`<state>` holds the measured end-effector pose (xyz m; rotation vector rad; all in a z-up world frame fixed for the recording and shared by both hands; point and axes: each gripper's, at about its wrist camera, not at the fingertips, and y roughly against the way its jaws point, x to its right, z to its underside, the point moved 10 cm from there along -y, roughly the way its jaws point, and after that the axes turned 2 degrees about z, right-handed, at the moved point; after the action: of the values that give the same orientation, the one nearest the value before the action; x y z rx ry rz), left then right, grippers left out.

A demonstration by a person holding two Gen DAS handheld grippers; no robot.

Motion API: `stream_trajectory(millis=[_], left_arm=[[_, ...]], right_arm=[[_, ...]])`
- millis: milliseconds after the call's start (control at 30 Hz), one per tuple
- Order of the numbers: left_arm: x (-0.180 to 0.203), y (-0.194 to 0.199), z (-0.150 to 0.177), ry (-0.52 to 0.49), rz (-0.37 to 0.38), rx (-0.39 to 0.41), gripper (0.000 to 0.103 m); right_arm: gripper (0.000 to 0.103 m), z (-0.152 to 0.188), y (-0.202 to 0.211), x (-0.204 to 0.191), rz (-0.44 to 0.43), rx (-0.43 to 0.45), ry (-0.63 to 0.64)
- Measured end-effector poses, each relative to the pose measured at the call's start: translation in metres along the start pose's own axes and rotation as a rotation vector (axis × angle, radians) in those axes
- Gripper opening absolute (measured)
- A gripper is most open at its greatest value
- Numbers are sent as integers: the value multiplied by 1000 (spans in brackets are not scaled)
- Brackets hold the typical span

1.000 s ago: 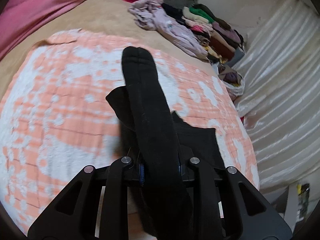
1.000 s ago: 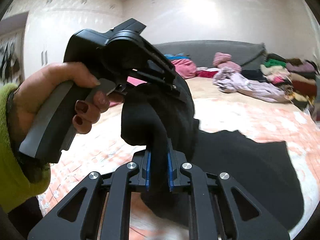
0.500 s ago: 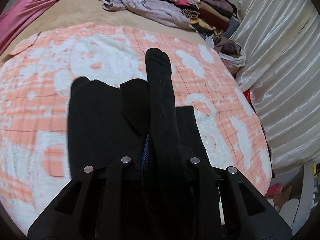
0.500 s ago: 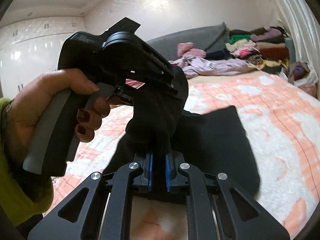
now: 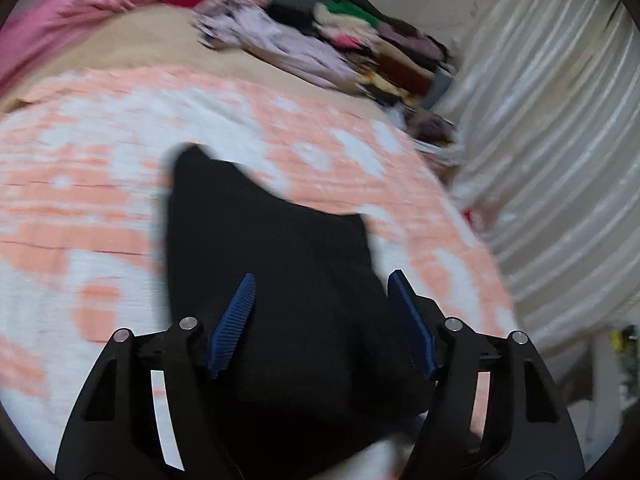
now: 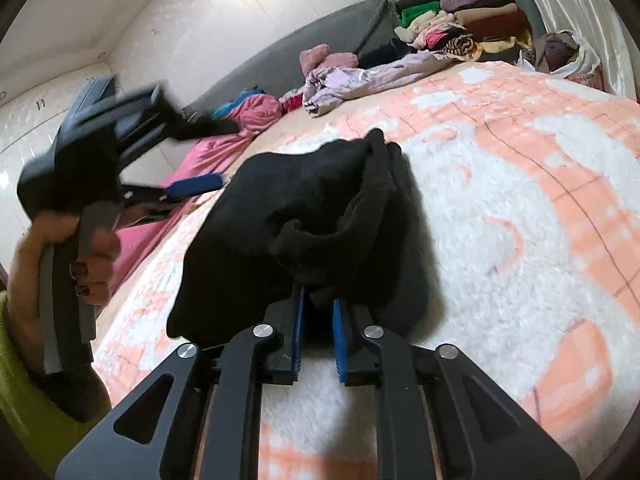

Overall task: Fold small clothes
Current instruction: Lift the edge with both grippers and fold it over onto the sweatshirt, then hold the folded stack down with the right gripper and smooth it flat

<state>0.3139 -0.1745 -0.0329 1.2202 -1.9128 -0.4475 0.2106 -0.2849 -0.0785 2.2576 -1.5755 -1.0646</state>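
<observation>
Right gripper (image 6: 318, 312), lower centre of its view: blue pads pinching a bunched edge of the black garment (image 6: 304, 216), which lies mid-frame on the orange-and-white blanket (image 6: 520, 208).

Left gripper (image 5: 320, 320), bottom of its view: fingers spread wide, holding nothing, above the same cloth.

Upper right: stacked clothes pile (image 6: 460, 20). Left edge: hand (image 6: 60, 248) gripping the left tool's handle.

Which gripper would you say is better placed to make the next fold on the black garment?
Right, probably: the right gripper is clamped on the black garment, while the left gripper is open, holding nothing.
</observation>
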Motion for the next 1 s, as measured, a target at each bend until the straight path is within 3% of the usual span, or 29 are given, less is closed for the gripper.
stream_trajectory(millis=[33, 100, 267, 333, 433, 600, 700, 800, 867, 900, 933, 1000], left_arm=[[-17, 7, 1, -14, -69, 32, 60], [-38, 13, 6, -6, -117, 57, 59], [-48, -8, 32, -37, -100, 9, 59], [-44, -15, 39, -86, -146, 18, 59], [-43, -16, 38, -123, -167, 34, 58], [-53, -13, 41, -82, -77, 24, 61], [-53, -12, 46, -64, -40, 27, 63], [-51, -8, 49, -88, -19, 33, 63], [-51, -6, 49, -98, -12, 36, 65], [-51, -6, 50, -102, -9, 39, 65], [-51, -6, 50, -105, -5, 45, 65], [-51, -6, 51, -98, 8, 48, 65]], right_arm=[[13, 0, 1, 1, 6, -5, 5], [15, 2, 8, 2, 24, -22, 18], [21, -26, 32, 14, 86, 37, 24], [33, -47, 39, 12, 79, 62, 16], [37, -75, 31, 0, 81, 66, 60], [37, -96, -34, -12, 77, -104, 113], [37, -96, -71, -5, 90, -192, 75], [43, -92, -102, 12, 176, -262, 41], [43, -89, -114, 18, 172, -276, 3], [37, -88, -118, 18, 152, -279, -18], [16, -88, -120, 16, 134, -279, -14], [7, -91, -117, 11, 135, -262, 31]])
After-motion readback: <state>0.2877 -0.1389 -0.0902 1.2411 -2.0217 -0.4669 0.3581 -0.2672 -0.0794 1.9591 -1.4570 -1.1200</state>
